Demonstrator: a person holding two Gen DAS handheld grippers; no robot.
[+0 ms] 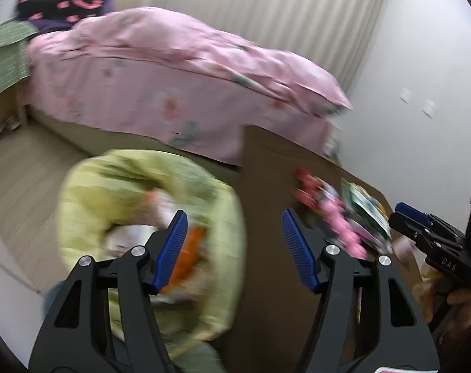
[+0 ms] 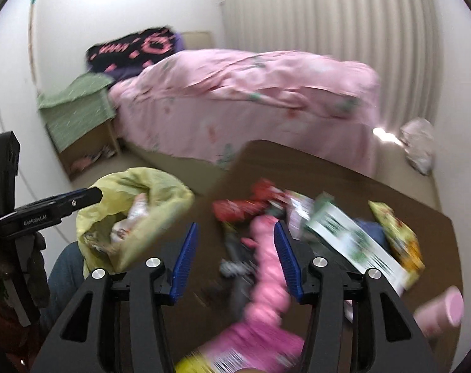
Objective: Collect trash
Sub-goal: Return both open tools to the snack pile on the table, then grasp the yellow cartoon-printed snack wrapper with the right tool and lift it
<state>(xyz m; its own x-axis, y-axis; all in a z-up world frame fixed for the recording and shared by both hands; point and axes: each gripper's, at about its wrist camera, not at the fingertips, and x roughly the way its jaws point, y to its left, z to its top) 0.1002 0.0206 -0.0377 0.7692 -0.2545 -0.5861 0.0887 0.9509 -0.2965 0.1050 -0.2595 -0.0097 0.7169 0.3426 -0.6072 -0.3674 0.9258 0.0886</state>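
- Both tools, left tool point(image 1: 230, 248) and right tool point(image 2: 232, 258), stand open and empty
- The yellow bag point(image 2: 132, 214) mouth may sag shut, unheld
- The pink wrapper point(image 2: 266, 279) on the worktop point(image 2: 297, 161) could slide away when pinched

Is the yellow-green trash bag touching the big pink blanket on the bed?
Apart. The right wrist view shows the yellow-green plastic trash bag down by the brown table, with bare floor between it and the pink blanket.

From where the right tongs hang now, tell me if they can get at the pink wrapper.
Probably yes. The right tongs are open and empty, the pink wrapper lies on the brown table just ahead, and nothing covers it; the picture is blurred, though.
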